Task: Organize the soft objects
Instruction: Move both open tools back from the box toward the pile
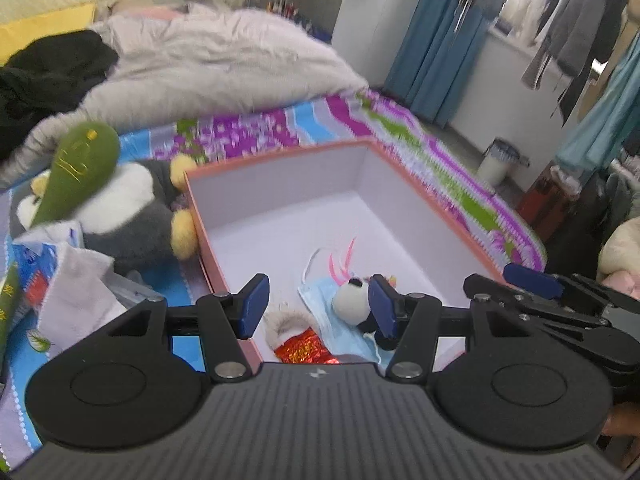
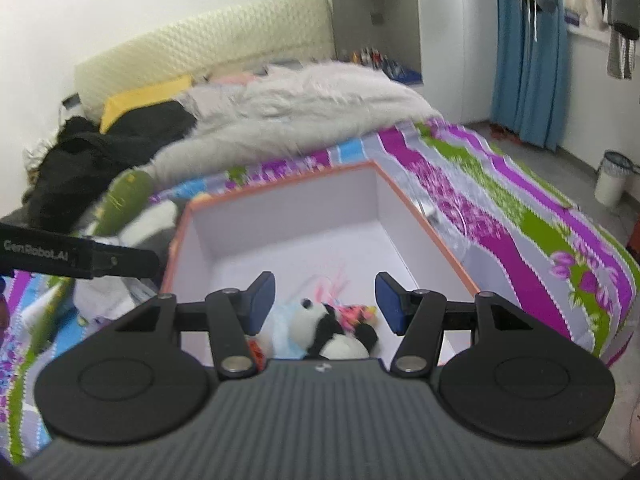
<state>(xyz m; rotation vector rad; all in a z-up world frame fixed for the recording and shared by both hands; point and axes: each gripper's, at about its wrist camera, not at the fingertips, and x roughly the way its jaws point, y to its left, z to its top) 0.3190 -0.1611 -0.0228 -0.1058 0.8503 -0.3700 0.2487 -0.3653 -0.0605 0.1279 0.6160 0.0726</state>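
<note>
A shallow box (image 1: 420, 196) with an orange rim and white inside lies on the bed. In its near corner rest a small panda plush (image 1: 352, 306), a blue face mask (image 1: 320, 312), a red shiny fur-trimmed pouch (image 1: 298, 346) and a pink feathery toy (image 1: 340, 264). My left gripper (image 1: 318, 306) hovers open above them, touching none. My right gripper (image 2: 326, 304) also stands open over the panda plush (image 2: 320, 328) in the box (image 2: 424, 224), with nothing between its pads. Left of the box lie a penguin plush (image 1: 136, 208) and a green plush (image 1: 80, 168).
White cloths and a printed bag (image 1: 68, 276) sit at the near left on the striped bedsheet (image 1: 440, 152). A grey fluffy blanket (image 1: 224, 64) and black clothing (image 1: 48, 76) cover the far bed. A white bin (image 2: 610, 184) stands on the floor to the right.
</note>
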